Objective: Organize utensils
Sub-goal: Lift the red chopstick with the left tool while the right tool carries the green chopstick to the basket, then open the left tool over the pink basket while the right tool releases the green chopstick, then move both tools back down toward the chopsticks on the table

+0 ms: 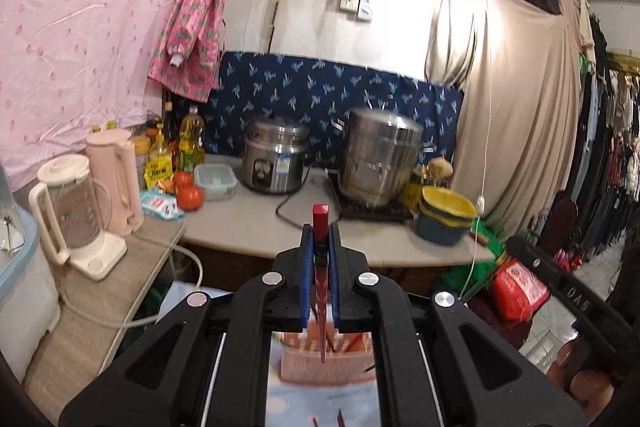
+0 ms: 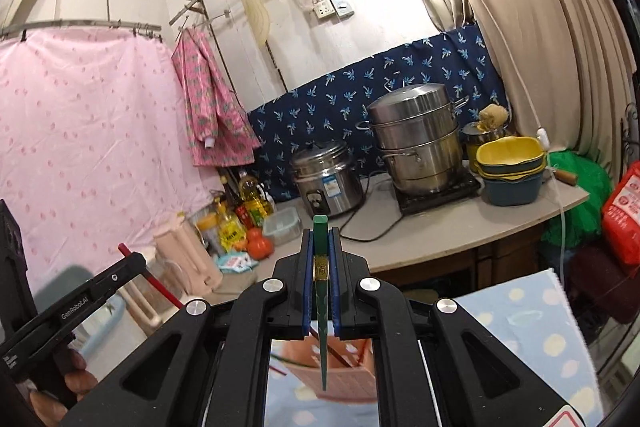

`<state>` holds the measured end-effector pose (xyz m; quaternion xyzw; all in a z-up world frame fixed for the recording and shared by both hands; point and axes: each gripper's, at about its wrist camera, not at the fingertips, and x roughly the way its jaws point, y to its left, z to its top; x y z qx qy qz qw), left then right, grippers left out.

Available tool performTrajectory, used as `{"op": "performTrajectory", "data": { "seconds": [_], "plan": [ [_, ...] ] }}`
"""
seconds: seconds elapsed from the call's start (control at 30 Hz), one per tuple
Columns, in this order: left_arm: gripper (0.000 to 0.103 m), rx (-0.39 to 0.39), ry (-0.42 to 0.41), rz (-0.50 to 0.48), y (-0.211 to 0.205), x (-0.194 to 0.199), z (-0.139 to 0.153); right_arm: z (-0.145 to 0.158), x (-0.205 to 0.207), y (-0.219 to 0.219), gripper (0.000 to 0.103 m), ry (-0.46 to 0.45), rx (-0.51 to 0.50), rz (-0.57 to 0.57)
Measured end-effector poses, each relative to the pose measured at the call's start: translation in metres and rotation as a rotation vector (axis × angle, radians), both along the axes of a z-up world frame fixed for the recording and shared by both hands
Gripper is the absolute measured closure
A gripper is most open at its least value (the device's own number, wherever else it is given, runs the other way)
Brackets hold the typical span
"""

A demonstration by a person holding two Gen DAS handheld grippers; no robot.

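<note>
My left gripper (image 1: 320, 235) is shut on a red chopstick (image 1: 321, 267), held upright with its thin tip hanging just above a pink utensil basket (image 1: 326, 361). My right gripper (image 2: 320, 239) is shut on a green chopstick (image 2: 321, 291), also upright, its tip over the same pink basket (image 2: 336, 379), which holds other chopsticks. The left gripper (image 2: 132, 261) with its red chopstick (image 2: 160, 287) shows at the left in the right wrist view. More chopsticks (image 1: 340, 417) lie on the dotted blue cloth (image 2: 532, 339) below.
A counter (image 1: 248, 219) behind holds a rice cooker (image 1: 274, 161), a steel steamer pot (image 1: 380, 163), stacked yellow and blue bowls (image 1: 446, 217), tomatoes (image 1: 188, 189), oil bottles (image 1: 190, 139), a pink kettle (image 1: 114, 179) and a blender (image 1: 76, 215). Clothes hang at right (image 1: 608, 155).
</note>
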<state>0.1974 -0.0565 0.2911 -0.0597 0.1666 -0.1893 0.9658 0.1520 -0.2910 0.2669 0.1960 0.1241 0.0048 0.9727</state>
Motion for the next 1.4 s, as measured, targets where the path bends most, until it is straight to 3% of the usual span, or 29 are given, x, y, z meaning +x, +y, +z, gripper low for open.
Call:
{"op": "performTrajectory", "data": {
  "seconds": [0.17, 0.27, 0.43, 0.57, 0.63, 0.7, 0.77, 1.13, 1.4],
  "plan": [
    [0.096, -0.022, -0.004, 0.012, -0.006, 0.039, -0.013, -0.018, 0.043, -0.001, 0.096, 0.009, 0.027, -0.014],
    [0.096, -0.046, 0.015, 0.012, -0.007, 0.058, -0.042, -0.044, 0.062, -0.004, 0.096, 0.044, 0.046, -0.013],
    [0.096, -0.019, 0.114, 0.023, -0.010, 0.079, -0.097, -0.095, 0.082, -0.003, 0.096, 0.151, 0.040, -0.002],
    [0.095, -0.019, 0.146, 0.048, -0.005, 0.080, -0.120, -0.125, 0.083, -0.007, 0.092, 0.208, 0.056, -0.009],
    [0.086, -0.024, 0.154, 0.055, -0.001, 0.078, -0.124, -0.132, 0.079, -0.008, 0.077, 0.223, 0.055, -0.025],
    [0.065, -0.029, 0.167, 0.077, 0.005, 0.076, -0.125, -0.132, 0.070, -0.007, 0.069, 0.219, 0.047, -0.037],
    [0.060, -0.034, 0.163, 0.099, 0.011, 0.068, -0.125, -0.130, 0.062, -0.005, 0.068, 0.219, 0.030, -0.040],
    [0.058, 0.013, 0.203, 0.115, 0.031, 0.006, -0.137, -0.148, -0.016, 0.013, 0.066, 0.304, -0.055, 0.000],
    [0.058, 0.111, 0.353, 0.062, 0.026, -0.058, -0.202, -0.200, -0.083, 0.042, 0.066, 0.453, -0.109, 0.052]
  ]
}}
